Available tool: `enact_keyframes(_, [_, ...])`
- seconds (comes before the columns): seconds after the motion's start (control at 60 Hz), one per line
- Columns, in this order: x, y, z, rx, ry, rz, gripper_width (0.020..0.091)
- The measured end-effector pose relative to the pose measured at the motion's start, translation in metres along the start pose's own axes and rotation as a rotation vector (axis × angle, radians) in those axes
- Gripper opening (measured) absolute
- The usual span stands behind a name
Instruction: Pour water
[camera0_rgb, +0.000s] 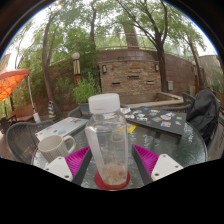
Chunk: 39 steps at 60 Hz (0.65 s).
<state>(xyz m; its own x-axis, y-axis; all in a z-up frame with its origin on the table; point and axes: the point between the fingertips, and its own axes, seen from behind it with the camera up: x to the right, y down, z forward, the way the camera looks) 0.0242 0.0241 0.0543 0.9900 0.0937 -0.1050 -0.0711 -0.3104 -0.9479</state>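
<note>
Standing upright between the two fingers of the claw (110, 165) is a clear bottle (109, 140) with a white cap (104, 102). The pink pads (78, 158) sit close at both its sides and seem to press on it, though the contact is hard to make out. Its base rests on or just above the glass tabletop (185, 150). A white mug (52, 146) stands nearby, beside the bottle. Beyond are trees and a brick wall (135, 72).
</note>
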Motion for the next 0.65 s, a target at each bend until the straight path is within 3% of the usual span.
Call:
enact_keyframes(0.05, [0.001,0.001,-0.004,-0.009,0.009,0.003,0.082])
enact_keyframes(0.283, [-0.002,-0.012,-0.061,-0.005,0.065,-0.006,0.083])
enact_keyframes(0.55, [-0.056,-0.069,-0.199,-0.008,0.131,-0.122,0.0828])
enact_keyframes(0.65, [-0.082,-0.075,-0.257,-0.056,0.155,-0.191,0.0824])
